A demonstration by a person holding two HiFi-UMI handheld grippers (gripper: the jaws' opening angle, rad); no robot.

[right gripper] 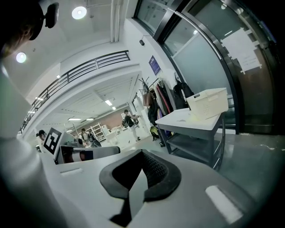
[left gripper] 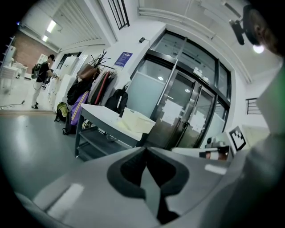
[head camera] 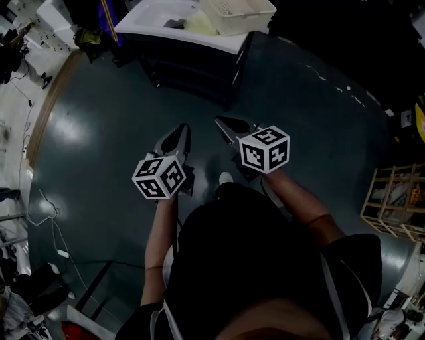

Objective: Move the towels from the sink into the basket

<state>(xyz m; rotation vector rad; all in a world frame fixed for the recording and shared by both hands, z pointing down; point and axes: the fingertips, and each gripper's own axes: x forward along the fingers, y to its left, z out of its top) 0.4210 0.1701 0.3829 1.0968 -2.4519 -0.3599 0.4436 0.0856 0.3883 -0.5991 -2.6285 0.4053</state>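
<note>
A white basket stands on the white sink unit at the top of the head view. A pale yellow towel and a small grey one lie in the sink beside the basket. My left gripper and right gripper are held side by side over the dark floor, well short of the unit, both shut and empty. In the left gripper view the left gripper points at the basket. The right gripper sees the basket on the unit's top.
A coat rack with jackets and bags stands left of the unit, before glass doors. A person stands far off at the left. A wooden crate is on the right, and cables lie on the left of the floor.
</note>
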